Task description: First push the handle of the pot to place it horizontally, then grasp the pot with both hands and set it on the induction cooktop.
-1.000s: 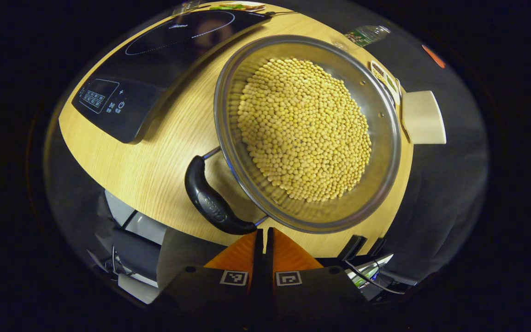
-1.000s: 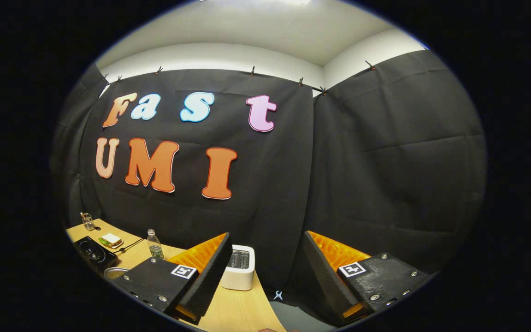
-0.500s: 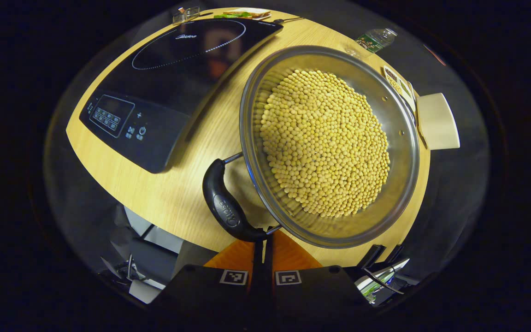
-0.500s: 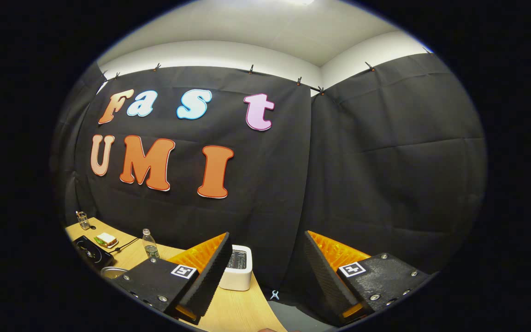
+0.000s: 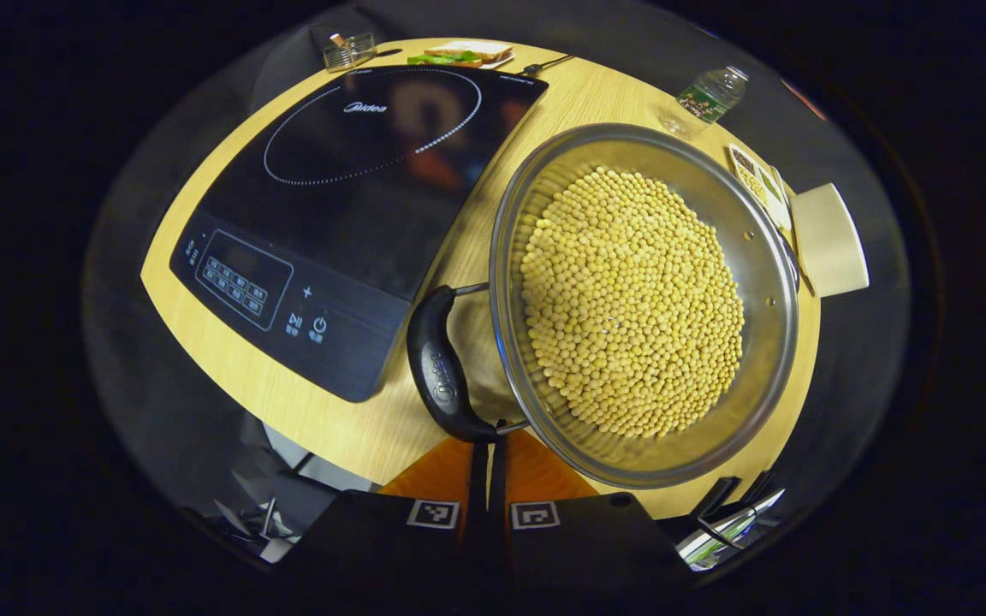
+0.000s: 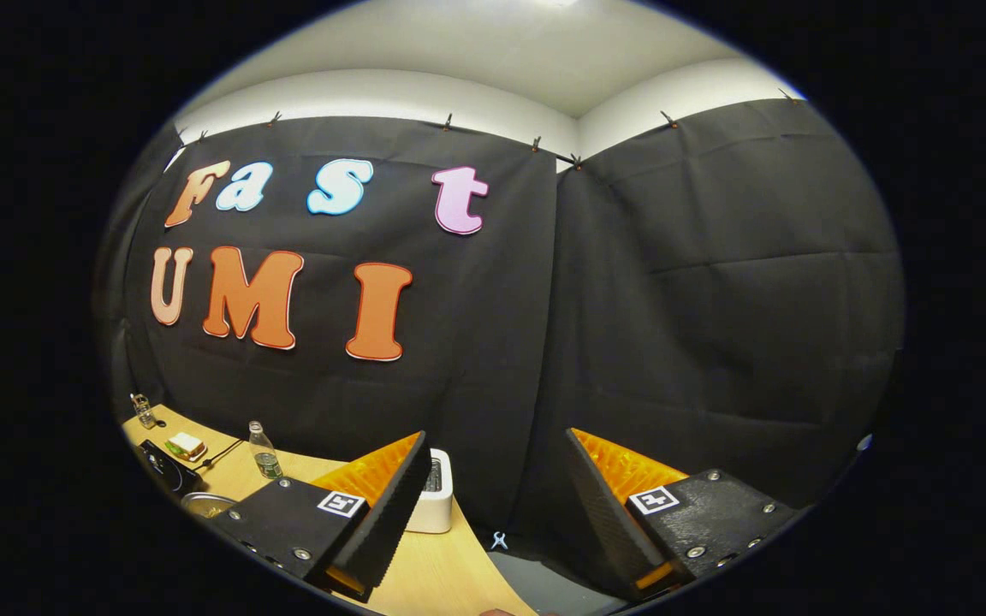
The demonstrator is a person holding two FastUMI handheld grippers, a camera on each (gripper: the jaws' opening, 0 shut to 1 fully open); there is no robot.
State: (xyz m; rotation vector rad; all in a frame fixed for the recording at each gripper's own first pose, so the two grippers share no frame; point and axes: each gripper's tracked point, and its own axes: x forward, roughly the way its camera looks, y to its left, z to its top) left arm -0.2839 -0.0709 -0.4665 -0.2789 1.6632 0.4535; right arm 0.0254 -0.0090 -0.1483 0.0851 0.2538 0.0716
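In the left gripper view, the left gripper (image 5: 486, 458) sits at 6 o'clock with its two fingers pressed together, and nothing is between them. Their tips sit right at the near end of the black handle (image 5: 439, 376) of the pot (image 5: 765, 342); I cannot tell if they touch it. The handle curves from there up toward 9 o'clock of the pot and joins the pot by thin metal rods. The pot is a wide, shiny metal bowl that stands on the wooden table (image 5: 228, 389), a bit toward 3 o'clock from the middle of the view. It is full of small round yellow beans (image 5: 630, 299).

Just beside the handle, toward 10 o'clock, lies the flat black induction cooktop (image 5: 347, 205). Its buttons face the near table edge and its round ring is farther back. The pot is next to the cooktop, not on it.

Farther off, at 3 o'clock, stands a white toaster (image 5: 831, 239). At 1 o'clock is a small water bottle (image 5: 711, 90). At 12 o'clock, at the far edge of the table, lie a sandwich (image 5: 463, 53) and a small clear holder (image 5: 347, 50).

In the right gripper view, the right gripper (image 6: 493, 500) is at 6 o'clock, held up above the table with its fingers spread wide apart and nothing in them. Behind its fingers is the toaster (image 6: 435, 500). At 8 o'clock, far away, are the bottle (image 6: 264, 452) and the cooktop (image 6: 163, 466).
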